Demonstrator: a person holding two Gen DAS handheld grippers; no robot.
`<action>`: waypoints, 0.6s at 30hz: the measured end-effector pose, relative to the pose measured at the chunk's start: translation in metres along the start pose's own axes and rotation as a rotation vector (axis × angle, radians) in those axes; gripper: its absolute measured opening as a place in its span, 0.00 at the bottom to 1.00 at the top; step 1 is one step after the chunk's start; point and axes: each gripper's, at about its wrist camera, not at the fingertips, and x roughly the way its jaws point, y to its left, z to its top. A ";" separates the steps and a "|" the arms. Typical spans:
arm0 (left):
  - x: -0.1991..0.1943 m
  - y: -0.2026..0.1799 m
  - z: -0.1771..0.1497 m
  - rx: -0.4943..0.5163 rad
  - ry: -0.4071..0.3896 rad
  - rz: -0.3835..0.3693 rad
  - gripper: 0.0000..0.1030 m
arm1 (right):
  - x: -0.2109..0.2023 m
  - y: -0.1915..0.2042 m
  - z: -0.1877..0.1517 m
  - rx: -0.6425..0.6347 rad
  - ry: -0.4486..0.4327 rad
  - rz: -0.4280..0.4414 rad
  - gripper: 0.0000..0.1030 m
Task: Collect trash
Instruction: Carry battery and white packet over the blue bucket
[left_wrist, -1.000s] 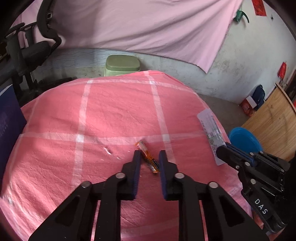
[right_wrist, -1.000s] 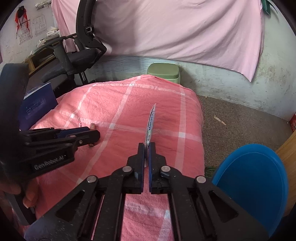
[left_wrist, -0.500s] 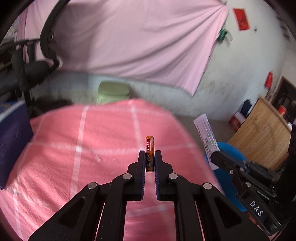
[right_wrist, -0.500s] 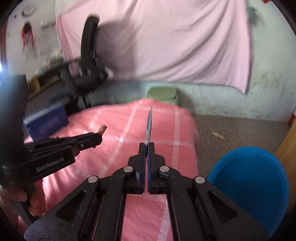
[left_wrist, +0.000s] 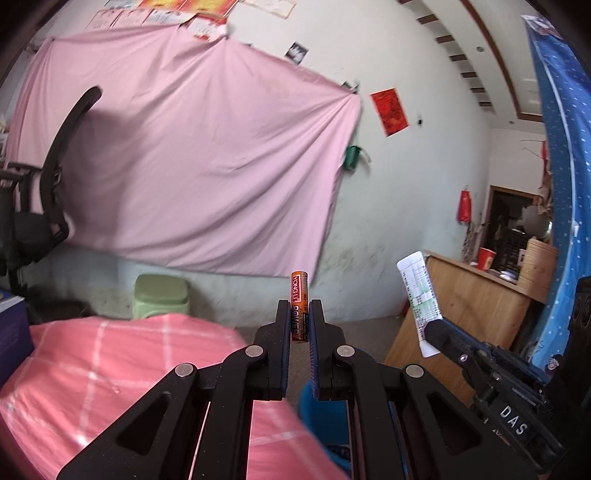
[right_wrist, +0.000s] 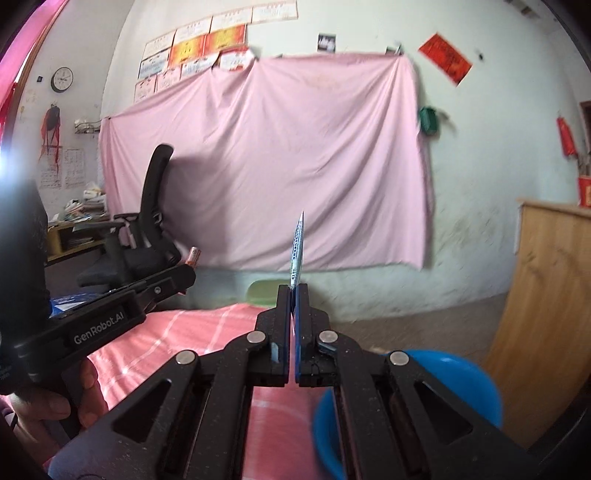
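My left gripper (left_wrist: 299, 314) is shut on an orange and black battery (left_wrist: 299, 295), held upright in the air past the edge of the pink checked table (left_wrist: 110, 362). My right gripper (right_wrist: 294, 295) is shut on a white printed paper slip (right_wrist: 297, 251), seen edge-on, raised above the table's right side. The slip also shows in the left wrist view (left_wrist: 419, 291), and the battery in the right wrist view (right_wrist: 192, 256). A blue bin (right_wrist: 476, 387) sits low at the right, partly hidden behind my fingers; it also shows in the left wrist view (left_wrist: 325, 417).
A pink sheet (left_wrist: 192, 166) hangs on the back wall. A green stool (left_wrist: 160, 295) stands behind the table. A black office chair (right_wrist: 147, 236) is at the left. A wooden board (right_wrist: 546, 288) leans at the right. A blue box (left_wrist: 11, 332) lies at the far left.
My left gripper closed on the battery and lifted it off the table. Both grippers rose and tilted upward, with the battery and the slip, toward the blue bin's side.
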 end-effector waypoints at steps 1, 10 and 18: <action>0.001 -0.004 0.001 0.004 -0.004 -0.012 0.06 | -0.004 -0.003 0.002 -0.004 -0.009 -0.012 0.17; 0.022 -0.048 -0.008 0.021 0.058 -0.091 0.06 | -0.031 -0.031 -0.003 0.001 -0.029 -0.111 0.17; 0.044 -0.089 -0.033 0.074 0.161 -0.127 0.06 | -0.035 -0.061 -0.026 0.047 0.040 -0.169 0.17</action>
